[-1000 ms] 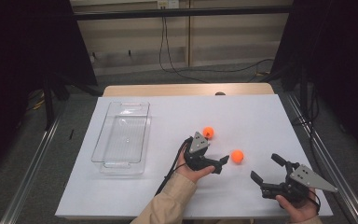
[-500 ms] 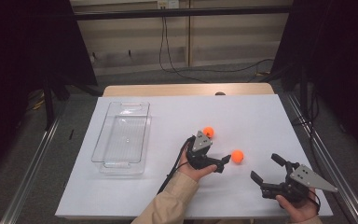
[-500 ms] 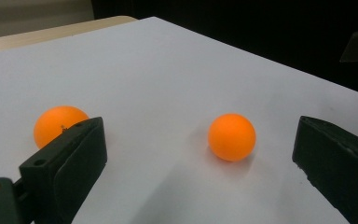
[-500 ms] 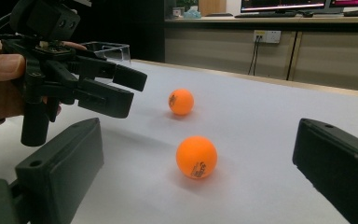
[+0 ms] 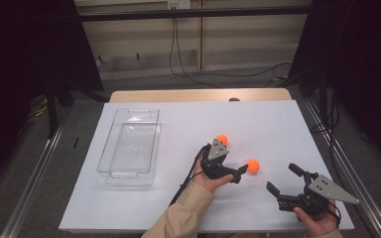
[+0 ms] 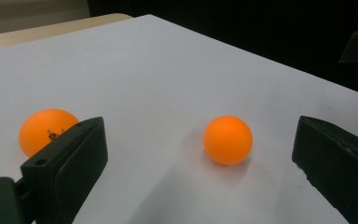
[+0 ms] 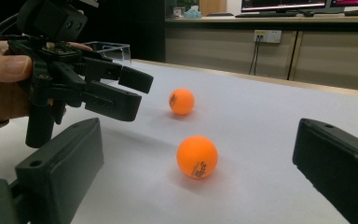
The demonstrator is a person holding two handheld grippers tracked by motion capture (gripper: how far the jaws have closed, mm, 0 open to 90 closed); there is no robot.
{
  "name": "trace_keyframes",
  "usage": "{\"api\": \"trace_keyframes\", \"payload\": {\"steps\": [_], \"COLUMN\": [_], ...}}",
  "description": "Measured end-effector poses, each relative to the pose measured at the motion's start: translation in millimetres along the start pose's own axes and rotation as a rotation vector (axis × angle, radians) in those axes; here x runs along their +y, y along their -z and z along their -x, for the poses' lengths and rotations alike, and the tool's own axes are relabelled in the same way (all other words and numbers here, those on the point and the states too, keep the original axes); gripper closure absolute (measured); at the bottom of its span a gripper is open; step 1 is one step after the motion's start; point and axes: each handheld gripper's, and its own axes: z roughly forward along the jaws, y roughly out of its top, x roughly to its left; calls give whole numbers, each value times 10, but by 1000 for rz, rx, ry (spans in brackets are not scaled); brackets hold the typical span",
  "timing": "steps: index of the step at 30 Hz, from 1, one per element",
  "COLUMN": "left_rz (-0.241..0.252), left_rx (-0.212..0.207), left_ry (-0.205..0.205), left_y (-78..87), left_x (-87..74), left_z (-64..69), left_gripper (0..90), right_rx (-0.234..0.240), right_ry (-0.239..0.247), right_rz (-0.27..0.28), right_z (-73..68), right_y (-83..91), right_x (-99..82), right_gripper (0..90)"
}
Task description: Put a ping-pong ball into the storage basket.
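Two orange balls lie on the white table. The nearer ball (image 5: 253,166) (image 6: 228,139) (image 7: 197,156) sits just ahead of my left gripper (image 5: 235,163) (image 6: 196,140) (image 7: 133,93), which is open, low over the table and points right at it. The farther ball (image 5: 222,140) (image 6: 44,130) (image 7: 182,101) rests beside the left gripper's far jaw. At the front right my right gripper (image 5: 282,178) (image 7: 198,135) is open and empty. It faces left toward the nearer ball, a short way from it.
A clear plastic tray (image 5: 129,144) (image 7: 112,48) stands empty on the left of the white table (image 5: 278,119). Metal rails run along both sides, and a cable trails from the left gripper toward the front edge.
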Motion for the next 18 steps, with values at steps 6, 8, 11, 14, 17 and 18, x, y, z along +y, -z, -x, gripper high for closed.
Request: {"api": "trace_keyframes", "payload": {"steps": [6, 8, 11, 14, 17, 18], "left_rz": [-9, -13, -12, -13, -19, -19], "left_rx": [-2, 1, -2, 0, -3, -2], "left_ry": [-4, -6, -11, -8, -15, -18], "left_y": [-20, -22, -24, -32, -41, -45], "left_x": [0, 3, 11, 23, 48, 53], "left_z": [-5, -8, -7, 7, 20, 21], "left_gripper": [34, 35, 34, 34, 34, 34], "right_rx": [5, 7, 7, 7, 8, 7], "right_ry": [8, 8, 8, 10, 9, 9], "right_rz": [-4, -6, -6, -4, -5, -4], "right_z": [1, 1, 1, 2, 0, -1], "right_y": [0, 2, 2, 2, 2, 1], "right_x": [1, 2, 1, 2, 2, 2], "right_gripper": [12, 12, 12, 12, 12, 12]}}
